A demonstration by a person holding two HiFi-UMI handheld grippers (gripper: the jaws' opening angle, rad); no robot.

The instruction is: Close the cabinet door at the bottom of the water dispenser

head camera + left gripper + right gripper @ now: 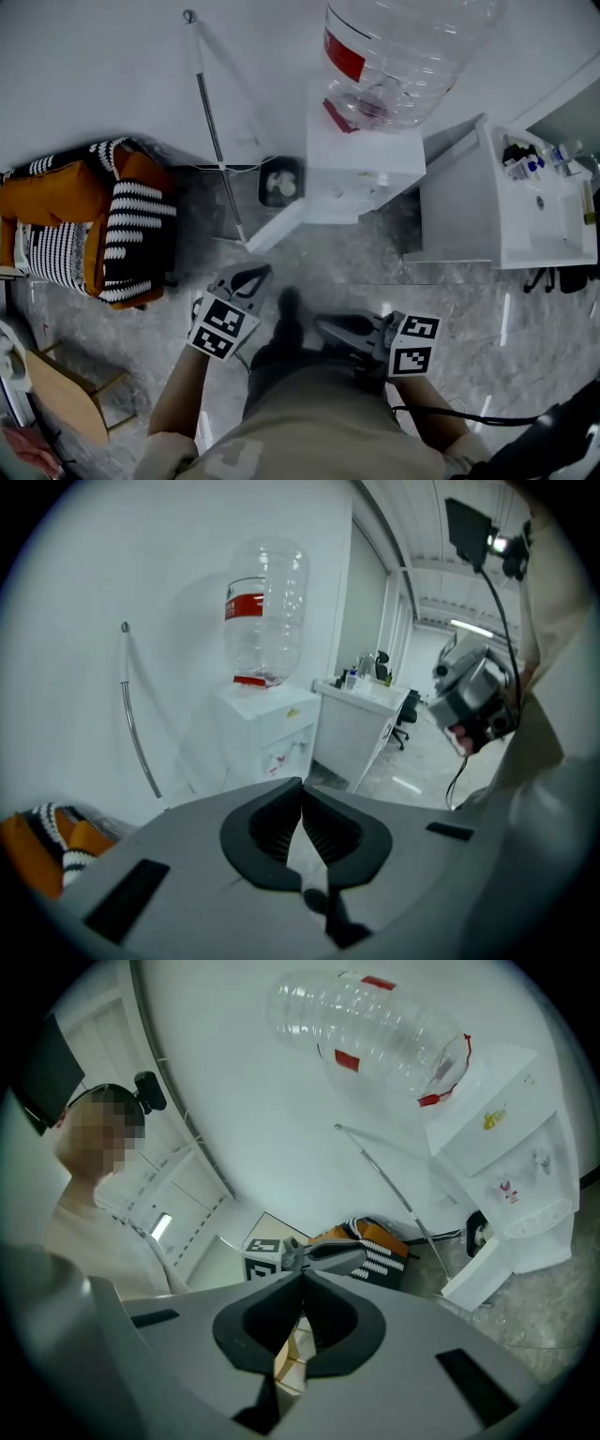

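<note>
Holding left tongs [251,275] and right tongs [328,326] pinched narrow, tip against tip, with nothing caught in either. Well short of the cabinet door [278,223]: ajar, swung out from the foot of the water dispenser [361,173], ahead of the left tongs and off to one side of where the right tongs point.

Could easily go wrong by pushing with a bare closed tip on that smooth white panel: likely to skid off the edge and leave the door half shut. Could also go wrong by shoving too hard or too high, enough to rock the dispenser under its big clear bottle [403,56].

Worth minding the metal rod [214,122] leaning on the wall just beyond the left tongs, beside the door; apt to topple if clipped on the way in. Worth keeping the tips out of the closing gap too, or risk jamming the door against them.
</note>
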